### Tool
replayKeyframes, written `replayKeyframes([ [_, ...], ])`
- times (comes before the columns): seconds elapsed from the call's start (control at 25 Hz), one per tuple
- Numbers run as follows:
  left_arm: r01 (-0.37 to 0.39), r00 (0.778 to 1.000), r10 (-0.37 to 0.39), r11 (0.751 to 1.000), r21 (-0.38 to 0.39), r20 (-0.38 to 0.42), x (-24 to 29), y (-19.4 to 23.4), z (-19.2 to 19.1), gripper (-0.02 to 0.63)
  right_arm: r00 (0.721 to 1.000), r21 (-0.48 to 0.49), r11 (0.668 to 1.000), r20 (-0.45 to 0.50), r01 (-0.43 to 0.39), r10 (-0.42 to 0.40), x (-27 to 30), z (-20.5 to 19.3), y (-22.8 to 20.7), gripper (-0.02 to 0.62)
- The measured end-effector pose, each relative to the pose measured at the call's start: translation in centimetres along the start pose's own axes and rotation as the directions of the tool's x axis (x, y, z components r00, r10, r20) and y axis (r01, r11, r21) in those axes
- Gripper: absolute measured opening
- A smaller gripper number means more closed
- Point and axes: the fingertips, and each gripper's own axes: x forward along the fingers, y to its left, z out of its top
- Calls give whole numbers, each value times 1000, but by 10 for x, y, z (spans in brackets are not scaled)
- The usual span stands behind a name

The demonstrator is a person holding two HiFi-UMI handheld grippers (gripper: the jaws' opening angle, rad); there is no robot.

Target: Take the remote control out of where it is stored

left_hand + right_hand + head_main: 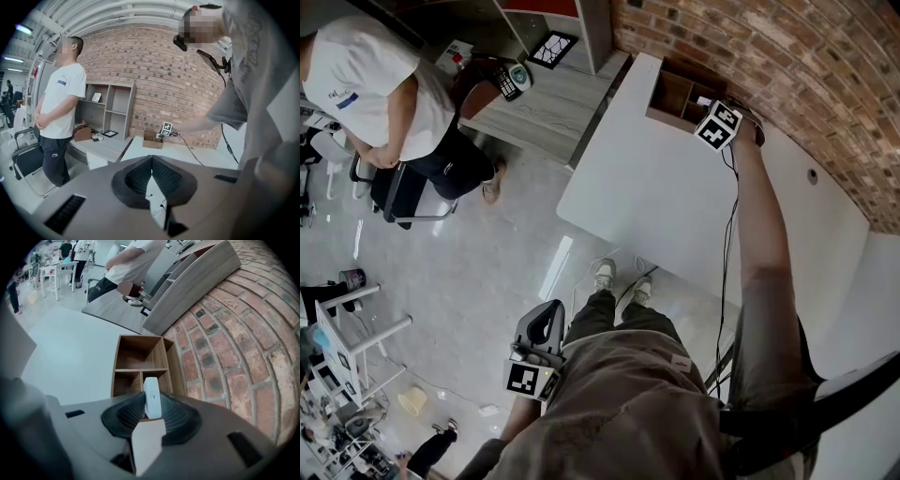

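Note:
A white remote control [152, 398] stands on end in the near right compartment of a wooden organizer box [140, 370]. My right gripper [151, 401] is shut on the remote, with a dark pad pressing on each of its flat sides. In the head view, the right gripper [712, 117] reaches into the box [673, 94] at the far end of the white table [656, 197]. My left gripper [546, 319] hangs low beside my left leg. In the left gripper view, the left gripper [151, 160] is shut with nothing in it.
A brick wall [787, 75] runs right behind the box. A person in a white shirt [375, 75] stands by a chair [403, 197] on the left. A grey desk [544, 108] with shelves adjoins the table's far left end.

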Motion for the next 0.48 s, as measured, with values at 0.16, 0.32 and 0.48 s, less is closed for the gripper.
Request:
replayKeyframes([
  [0.16, -4, 1000, 4, 1000, -1, -10, -1, 2, -2, 11, 1000, 8, 1000, 8, 4, -4, -4, 1, 0, 107],
  [0.32, 10, 1000, -10, 1000, -1, -16, 0, -1, 0, 11, 1000, 17, 1000, 17, 8, -8, -11, 3, -1, 104],
  [0.48, 24, 1000, -24, 1000, 9, -1, 3, -4, 1, 11, 999, 24, 1000, 29, 17, -17, -19, 6, -1, 100],
])
